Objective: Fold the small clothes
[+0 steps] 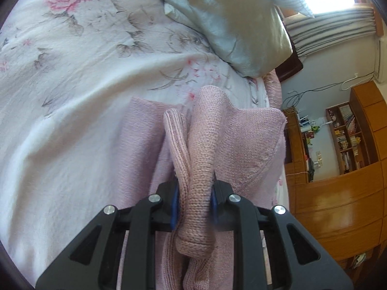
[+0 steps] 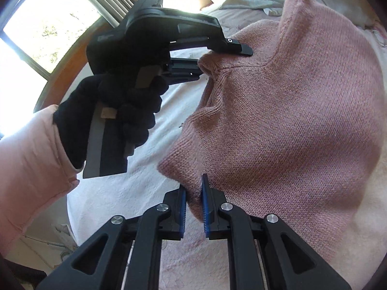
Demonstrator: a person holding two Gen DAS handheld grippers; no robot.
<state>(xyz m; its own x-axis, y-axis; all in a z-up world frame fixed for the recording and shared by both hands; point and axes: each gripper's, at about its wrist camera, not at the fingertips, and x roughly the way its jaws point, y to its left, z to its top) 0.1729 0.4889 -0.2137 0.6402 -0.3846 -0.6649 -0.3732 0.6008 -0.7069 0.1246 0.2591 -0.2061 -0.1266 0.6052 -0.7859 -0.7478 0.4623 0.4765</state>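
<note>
A small pink knitted sweater (image 2: 290, 125) is held up above the bed by both grippers. My left gripper (image 1: 194, 194) is shut on a bunched fold of the pink sweater (image 1: 200, 149), which hangs down between its blue pads. My right gripper (image 2: 194, 201) is shut on a lower corner of the knit. In the right wrist view the left gripper (image 2: 225, 58) shows from the side, pinching the sweater's upper edge, held by a black-gloved hand (image 2: 125, 111) with a pink sleeve (image 2: 29, 164).
A white floral bedspread (image 1: 84, 84) covers the bed below. A silvery pillow (image 1: 241, 29) lies at its head. Wooden shelves and drawers (image 1: 338, 181) stand past the bed's edge. A window (image 2: 36, 31) with grey curtains is behind the gloved hand.
</note>
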